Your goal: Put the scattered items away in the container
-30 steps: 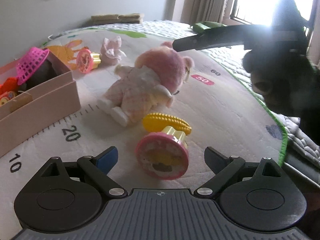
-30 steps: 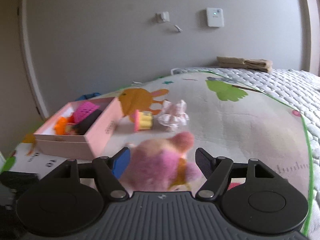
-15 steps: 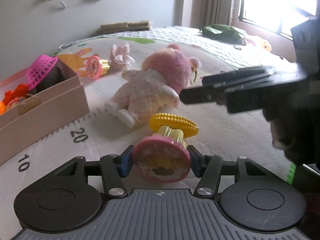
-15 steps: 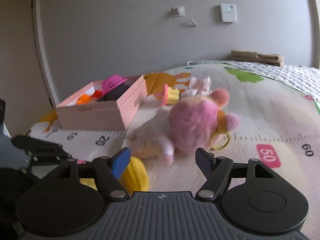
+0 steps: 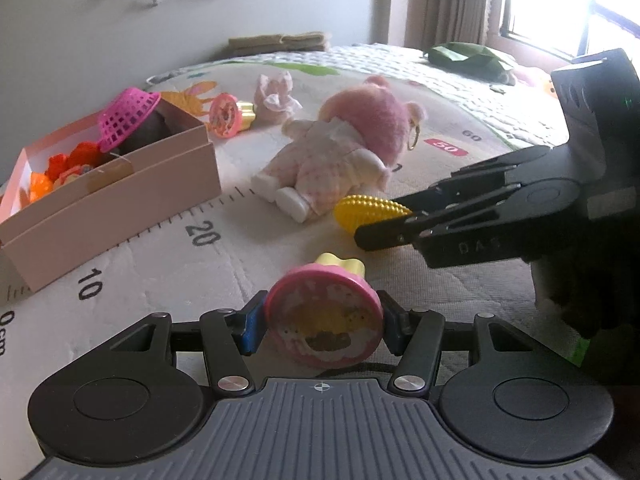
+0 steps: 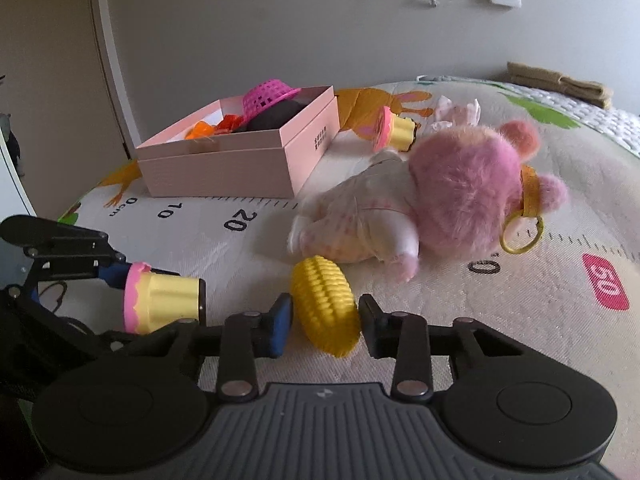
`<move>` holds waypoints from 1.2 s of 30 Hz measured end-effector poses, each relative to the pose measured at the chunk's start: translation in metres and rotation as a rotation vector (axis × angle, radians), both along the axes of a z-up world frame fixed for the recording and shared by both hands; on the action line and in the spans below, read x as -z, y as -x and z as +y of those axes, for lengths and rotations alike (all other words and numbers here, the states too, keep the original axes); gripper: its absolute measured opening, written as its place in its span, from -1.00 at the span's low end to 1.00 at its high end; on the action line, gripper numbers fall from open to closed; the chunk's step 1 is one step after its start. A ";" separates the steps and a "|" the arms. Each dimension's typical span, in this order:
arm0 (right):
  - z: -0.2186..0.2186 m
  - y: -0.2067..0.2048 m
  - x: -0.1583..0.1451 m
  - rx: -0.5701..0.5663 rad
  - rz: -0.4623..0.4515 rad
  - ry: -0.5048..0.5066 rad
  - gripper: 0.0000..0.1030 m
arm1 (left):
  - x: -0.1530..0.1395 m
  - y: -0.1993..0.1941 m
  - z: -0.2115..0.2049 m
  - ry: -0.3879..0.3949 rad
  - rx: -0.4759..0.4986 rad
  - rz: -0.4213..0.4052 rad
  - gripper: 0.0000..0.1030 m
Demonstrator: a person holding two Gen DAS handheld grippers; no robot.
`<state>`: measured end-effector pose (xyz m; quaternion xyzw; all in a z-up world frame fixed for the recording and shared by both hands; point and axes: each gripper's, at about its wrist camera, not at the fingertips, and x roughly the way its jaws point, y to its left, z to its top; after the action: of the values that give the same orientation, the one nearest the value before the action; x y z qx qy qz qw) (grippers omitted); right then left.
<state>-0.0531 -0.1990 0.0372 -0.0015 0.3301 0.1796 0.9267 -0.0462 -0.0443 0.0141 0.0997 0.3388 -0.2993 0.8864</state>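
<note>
My left gripper [image 5: 322, 326] is shut on a pink-and-yellow toy cupcake [image 5: 324, 320], lifted just off the mat; it also shows in the right wrist view [image 6: 160, 300]. My right gripper [image 6: 324, 320] is closed around a yellow toy corn [image 6: 324, 304], seen in the left wrist view too [image 5: 370, 208]. The pink box [image 5: 120, 184] stands to the left, holding a pink basket [image 5: 128, 116] and orange toys. A pink plush doll [image 5: 340, 152] lies face down mid-mat.
A second toy cupcake [image 5: 230, 114] and a pale pink cloth toy [image 5: 276, 98] lie beyond the box. The play mat [image 5: 160, 260] has a printed ruler. A wall stands behind; a quilt and window are at the right.
My left gripper closed on the cupcake and raised it slightly. My right gripper came down from above the doll to the corn and closed around it.
</note>
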 end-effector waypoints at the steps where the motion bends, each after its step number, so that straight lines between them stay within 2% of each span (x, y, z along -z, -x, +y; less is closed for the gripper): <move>1: 0.000 0.001 0.000 0.001 -0.003 0.003 -0.40 | 0.000 0.000 0.000 0.000 0.000 0.001 0.19; 8: -0.002 0.003 0.000 0.012 -0.015 0.014 -0.40 | 0.004 -0.002 -0.002 -0.002 -0.008 0.009 0.40; 10: -0.001 0.002 0.000 0.015 -0.022 0.020 -0.40 | 0.004 -0.002 -0.002 -0.004 -0.010 0.009 0.40; 12: 0.001 0.003 0.000 0.014 -0.030 0.030 -0.40 | 0.004 -0.001 -0.002 -0.006 -0.010 0.006 0.38; 15: 0.001 0.006 0.000 0.011 -0.033 0.036 -0.40 | 0.003 0.000 -0.001 -0.006 -0.007 0.006 0.17; 25: 0.006 0.017 -0.007 0.007 -0.028 0.026 -0.40 | -0.003 0.011 0.013 0.001 -0.012 -0.008 0.17; 36: 0.043 0.026 -0.016 -0.075 -0.025 0.027 -0.41 | -0.010 0.030 0.067 -0.003 -0.117 -0.016 0.17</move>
<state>-0.0786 -0.1558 0.0534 -0.0289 0.3207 0.2098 0.9232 -0.0766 0.0226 0.0240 0.0833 0.3373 -0.2456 0.9050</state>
